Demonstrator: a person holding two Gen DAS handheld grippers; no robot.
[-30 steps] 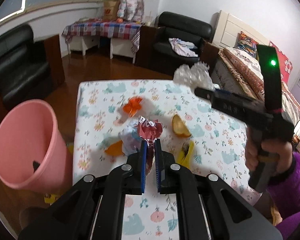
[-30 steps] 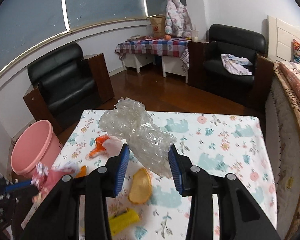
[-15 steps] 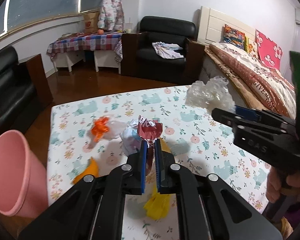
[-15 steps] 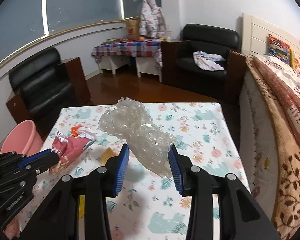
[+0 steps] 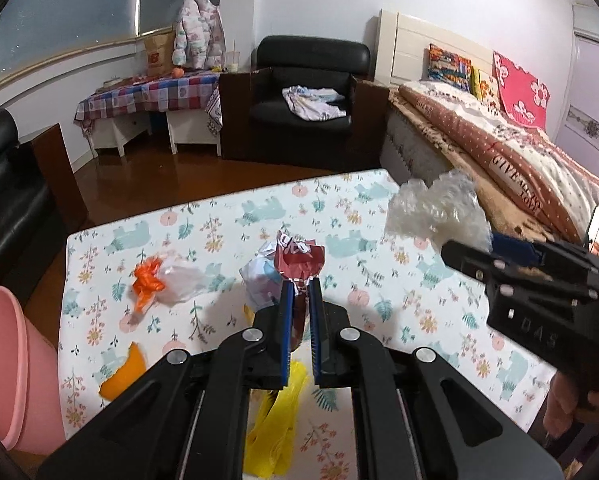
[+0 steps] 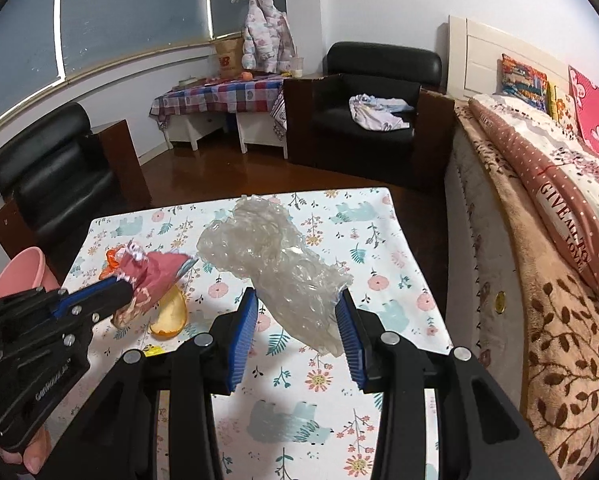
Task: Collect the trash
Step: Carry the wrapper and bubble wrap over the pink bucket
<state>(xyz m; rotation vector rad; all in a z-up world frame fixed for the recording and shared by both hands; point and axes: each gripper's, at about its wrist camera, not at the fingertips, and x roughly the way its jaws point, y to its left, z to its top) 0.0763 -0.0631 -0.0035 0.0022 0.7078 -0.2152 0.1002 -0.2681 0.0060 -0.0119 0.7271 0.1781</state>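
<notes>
My left gripper point(image 5: 299, 292) is shut on a crumpled red wrapper point(image 5: 299, 258), held above the flowered table point(image 5: 339, 208); it also shows in the right wrist view point(image 6: 155, 276). My right gripper point(image 6: 297, 312) is shut on a clear crumpled plastic bag point(image 6: 275, 256), seen in the left wrist view point(image 5: 435, 210) at the right. On the table lie an orange-and-clear wrapper point(image 5: 161, 280), an orange peel point(image 5: 125, 372), a yellow wrapper point(image 5: 277, 416) and a peel half point(image 6: 171, 314). The pink bin point(image 5: 7, 368) stands at the table's left edge.
A bed point(image 6: 539, 208) runs along the table's right side. Black armchairs point(image 6: 371, 100) and a checked side table point(image 6: 219, 96) stand beyond on the wooden floor. A black sofa point(image 6: 51, 168) is at the far left.
Both grippers have swung to the right with their trash still held. The pink bin has slid from centre-left to the left edge of the left wrist view.
</notes>
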